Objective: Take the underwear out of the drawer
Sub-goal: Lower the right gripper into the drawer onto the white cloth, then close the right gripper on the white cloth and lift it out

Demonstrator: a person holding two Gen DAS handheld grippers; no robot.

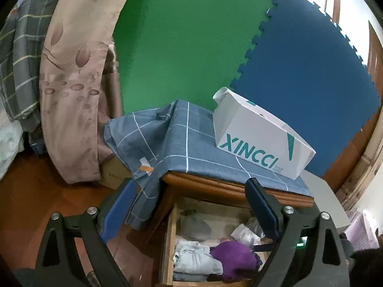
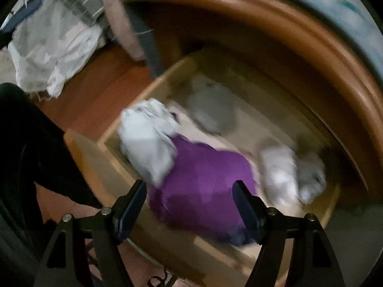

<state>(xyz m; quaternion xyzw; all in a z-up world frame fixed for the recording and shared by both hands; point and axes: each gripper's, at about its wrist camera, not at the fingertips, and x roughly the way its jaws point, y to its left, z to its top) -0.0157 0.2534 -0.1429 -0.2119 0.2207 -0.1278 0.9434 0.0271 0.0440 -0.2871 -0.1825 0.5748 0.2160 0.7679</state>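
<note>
Purple underwear point(image 2: 203, 186) lies in the open wooden drawer point(image 2: 100, 165) near its front edge, beside pale garments point(image 2: 146, 141). The right gripper point(image 2: 189, 191) hangs over it, spread, holding nothing; the left gripper point(image 1: 189, 205) is spread too.

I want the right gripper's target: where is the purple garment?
The purple garment lies in the open drawer near its front, beside a pale grey garment, below the open right gripper.

Purple garment point(image 2: 203, 181), pale grey underwear point(image 2: 148, 143), blue checked cloth point(image 1: 182, 138)
</note>
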